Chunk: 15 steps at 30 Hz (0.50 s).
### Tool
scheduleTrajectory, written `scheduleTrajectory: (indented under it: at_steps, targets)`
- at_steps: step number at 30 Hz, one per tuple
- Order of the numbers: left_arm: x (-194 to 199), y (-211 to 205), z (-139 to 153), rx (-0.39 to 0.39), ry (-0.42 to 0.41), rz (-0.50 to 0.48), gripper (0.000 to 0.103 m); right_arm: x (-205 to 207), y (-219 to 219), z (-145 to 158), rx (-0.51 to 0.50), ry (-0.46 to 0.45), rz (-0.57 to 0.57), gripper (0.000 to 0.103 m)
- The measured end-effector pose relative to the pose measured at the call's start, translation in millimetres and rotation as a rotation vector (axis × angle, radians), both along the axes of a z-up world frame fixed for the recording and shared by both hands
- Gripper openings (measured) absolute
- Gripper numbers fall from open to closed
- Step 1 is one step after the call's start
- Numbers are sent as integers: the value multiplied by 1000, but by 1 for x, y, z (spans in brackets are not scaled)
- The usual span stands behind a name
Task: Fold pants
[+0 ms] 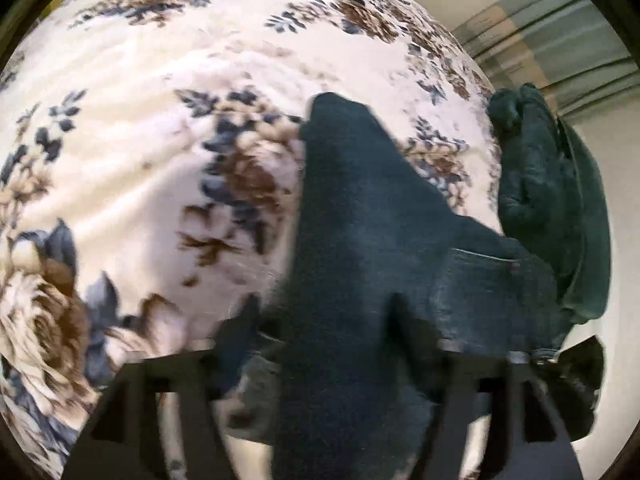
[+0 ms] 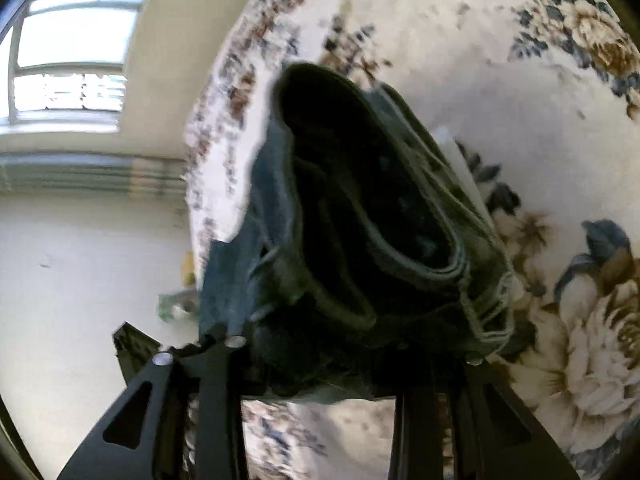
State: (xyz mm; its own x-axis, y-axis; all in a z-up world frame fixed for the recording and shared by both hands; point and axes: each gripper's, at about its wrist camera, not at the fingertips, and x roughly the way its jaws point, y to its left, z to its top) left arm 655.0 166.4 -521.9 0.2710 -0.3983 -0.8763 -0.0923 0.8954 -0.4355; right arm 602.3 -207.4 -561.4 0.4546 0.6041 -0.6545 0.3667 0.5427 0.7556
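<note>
Dark blue jeans (image 1: 352,216) hang over a bed with a white floral blanket (image 1: 140,92). In the left wrist view my left gripper (image 1: 324,340) is shut on the denim, which drapes between its fingers and stretches away; another bunched part (image 1: 548,184) hangs at the right. In the right wrist view my right gripper (image 2: 320,360) is shut on the jeans (image 2: 360,208) near the waistband, whose layered edges hang open in front of the camera above the blanket (image 2: 500,80).
The bed edge runs along the left in the right wrist view, with pale floor (image 2: 80,264), a window (image 2: 68,60) and a striped curtain (image 2: 80,172) beyond. Small items lie on the floor by the bed (image 2: 176,304).
</note>
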Motion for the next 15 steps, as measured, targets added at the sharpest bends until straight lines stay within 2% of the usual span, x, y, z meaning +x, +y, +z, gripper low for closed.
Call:
scheduleTrajectory:
  at_steps: [1, 6, 8, 10, 12, 13, 15]
  targets:
    - [-4, 3, 0, 24, -10, -3, 90, -2, 1, 1, -30, 3, 11, 43]
    - [-17, 0, 7, 62, 8, 4, 90, 4, 11, 14, -216, 64, 67, 53]
    - [-23, -7, 19, 127, -17, -1, 90, 2, 12, 18, -303, 76, 85, 60]
    - [-27, -19, 26, 224, -52, -33, 90, 1, 16, 27, -418, 95, 97, 81]
    - [-31, -29, 25, 293, -70, -63, 90, 1, 18, 33, -511, 102, 115, 84]
    - [-33, -32, 23, 321, -78, -76, 91, 0, 19, 32, -524, 105, 125, 84]
    - [-34, -35, 15, 381, -93, -91, 100, -5, 21, 33, -552, 127, 141, 85]
